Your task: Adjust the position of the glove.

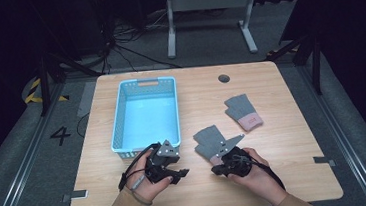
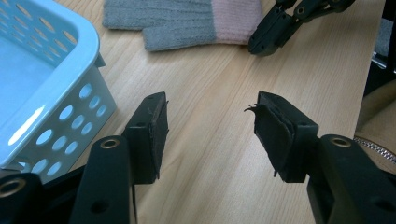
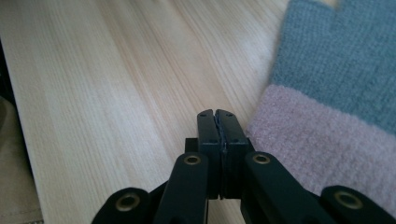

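A pale wood-grain table (image 1: pixel 277 175) with rounded corners carries a light blue plastic basket (image 1: pixel 117 119), rectangular with perforated walls, standing toward the far left corner. Two grey knitted fingerless gloves with pink ribbed cuffs lie right of it: the far glove (image 1: pixel 242 111) sits toward the right edge and bears a small label too blurred to read, while the near glove (image 1: pixel 210 141) lies near the middle of the table, just beyond the right hand. A round hole (image 1: pixel 224 78) marks the far edge. On the floor left of the table, a painted "4" (image 1: pixel 60 136) is legible. Both hands rest by the near edge. The left gripper (image 2: pixel 210 122), beside the basket's near right corner, has its padded black jaws spread wide over bare wood. The right gripper (image 3: pixel 217 115) has its jaws pressed together on nothing, tips just beside the near glove's pink cuff.
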`<state>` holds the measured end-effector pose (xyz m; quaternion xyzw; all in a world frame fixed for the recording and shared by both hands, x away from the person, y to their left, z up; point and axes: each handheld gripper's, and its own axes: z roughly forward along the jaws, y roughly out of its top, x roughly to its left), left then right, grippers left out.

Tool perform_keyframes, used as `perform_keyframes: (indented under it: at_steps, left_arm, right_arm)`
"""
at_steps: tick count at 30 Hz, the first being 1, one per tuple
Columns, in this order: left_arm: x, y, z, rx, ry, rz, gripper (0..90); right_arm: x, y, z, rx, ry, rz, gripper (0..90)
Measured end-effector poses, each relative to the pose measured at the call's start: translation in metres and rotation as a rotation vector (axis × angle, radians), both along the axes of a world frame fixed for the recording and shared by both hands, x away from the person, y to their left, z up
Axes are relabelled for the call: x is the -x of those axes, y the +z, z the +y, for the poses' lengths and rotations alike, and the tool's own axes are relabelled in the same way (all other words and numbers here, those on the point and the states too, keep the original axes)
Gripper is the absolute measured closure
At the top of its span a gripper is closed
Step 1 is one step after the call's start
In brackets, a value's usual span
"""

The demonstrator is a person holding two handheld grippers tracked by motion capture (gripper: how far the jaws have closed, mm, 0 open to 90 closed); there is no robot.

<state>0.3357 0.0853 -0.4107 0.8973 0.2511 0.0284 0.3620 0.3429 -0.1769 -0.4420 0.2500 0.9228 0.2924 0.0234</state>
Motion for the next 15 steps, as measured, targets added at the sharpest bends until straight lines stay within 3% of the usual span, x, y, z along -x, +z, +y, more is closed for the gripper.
perform_keyframes:
  at_steps: [15]
  left_arm:
    - [-0.004,0.002,0.0,0.012,-0.009,-0.001,45.4]
  right_arm:
    - [-0.007,0.003,-0.03,0.011,-0.082,-0.007,90.0]
